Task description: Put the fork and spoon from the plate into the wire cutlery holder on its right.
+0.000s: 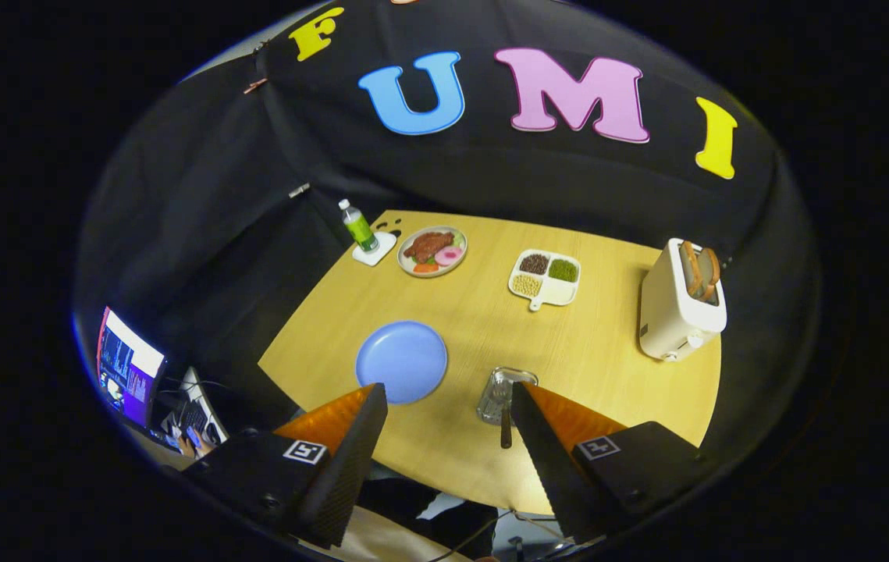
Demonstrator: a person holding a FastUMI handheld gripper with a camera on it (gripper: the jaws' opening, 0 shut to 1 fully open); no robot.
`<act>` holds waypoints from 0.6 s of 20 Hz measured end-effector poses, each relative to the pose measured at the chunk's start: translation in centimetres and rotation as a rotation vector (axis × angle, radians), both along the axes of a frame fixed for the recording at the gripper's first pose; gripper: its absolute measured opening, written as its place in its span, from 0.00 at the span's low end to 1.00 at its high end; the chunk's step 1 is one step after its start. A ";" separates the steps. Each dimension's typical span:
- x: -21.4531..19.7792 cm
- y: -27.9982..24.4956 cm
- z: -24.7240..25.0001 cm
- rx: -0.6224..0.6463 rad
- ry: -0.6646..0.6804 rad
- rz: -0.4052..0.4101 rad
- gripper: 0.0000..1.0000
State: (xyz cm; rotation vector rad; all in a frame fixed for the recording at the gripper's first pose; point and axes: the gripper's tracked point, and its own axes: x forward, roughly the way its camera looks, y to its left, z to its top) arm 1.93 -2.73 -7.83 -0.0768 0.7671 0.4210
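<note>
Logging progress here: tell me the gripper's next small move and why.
Probably just lift away and stop: the blue plate lies bare, a dark handle sticks out of the wire cutlery holder, and the gripper hangs open above the table, holding nothing.

The pale wooden bench (616, 343) carries a bare blue plate (402, 361), with the wire cutlery holder (500, 394) to its right, a dark handle sticking out of it. Farther back sit a bottle (357, 225) on a white coaster (375, 250), a plate of food (432, 250), a divided dish (545, 278) of beans and a white toaster (679, 303).
</note>
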 end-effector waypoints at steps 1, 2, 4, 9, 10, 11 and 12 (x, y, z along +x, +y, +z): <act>0.0 0.4 0.5 0.021 -0.040 -0.013 1.00; 0.2 0.8 1.2 0.046 -0.081 -0.033 0.99; 0.5 1.1 2.8 0.091 -0.169 -0.077 0.99; 1.1 -0.5 6.2 0.084 -0.377 -0.191 0.99; 1.2 -0.7 7.0 0.084 -0.418 -0.212 0.99; 1.2 -0.6 7.7 0.083 -0.460 -0.227 0.99; 1.2 -0.8 8.6 0.077 -0.501 -0.240 0.99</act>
